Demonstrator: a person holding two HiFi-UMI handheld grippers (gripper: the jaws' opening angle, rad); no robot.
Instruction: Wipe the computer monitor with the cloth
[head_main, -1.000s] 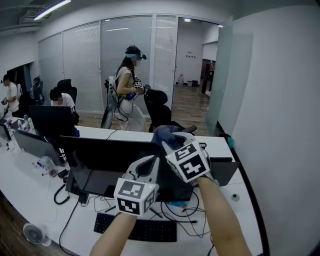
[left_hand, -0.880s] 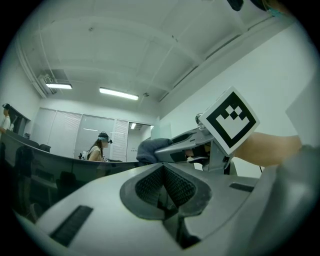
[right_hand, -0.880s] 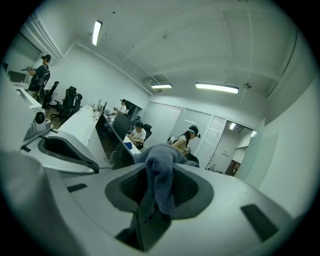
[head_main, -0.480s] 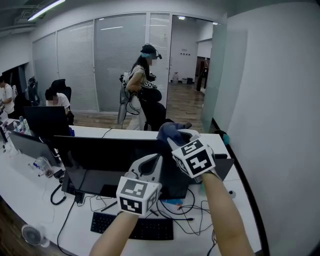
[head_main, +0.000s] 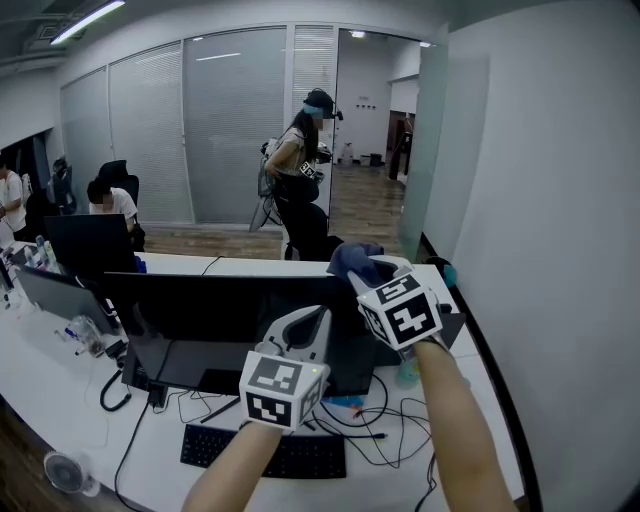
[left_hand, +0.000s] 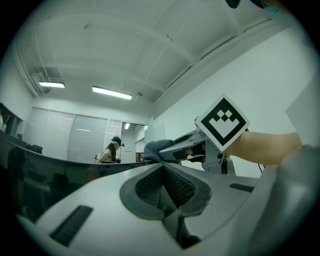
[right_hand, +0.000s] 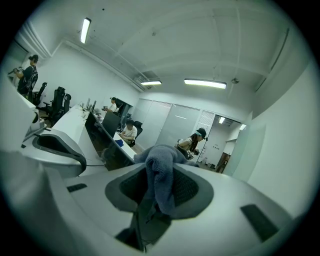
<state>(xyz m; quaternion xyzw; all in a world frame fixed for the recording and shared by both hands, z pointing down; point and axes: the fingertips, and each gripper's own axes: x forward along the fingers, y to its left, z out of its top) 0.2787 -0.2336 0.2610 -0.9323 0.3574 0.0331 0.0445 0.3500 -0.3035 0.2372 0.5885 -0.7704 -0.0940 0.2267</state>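
Cloth (right_hand: 161, 167) between the closed right tongs (right_hand: 152, 207)

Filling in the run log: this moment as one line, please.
left gripper: shut, empty | right gripper: shut on cloth | cloth: by monitor top edge, contact unclear

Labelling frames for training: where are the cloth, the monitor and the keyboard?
cloth (right_hand: 162, 175), right gripper view, middle fold
monitor (head_main: 200, 310), head view, dark screen
keyboard (head_main: 310, 458), head view, its keys
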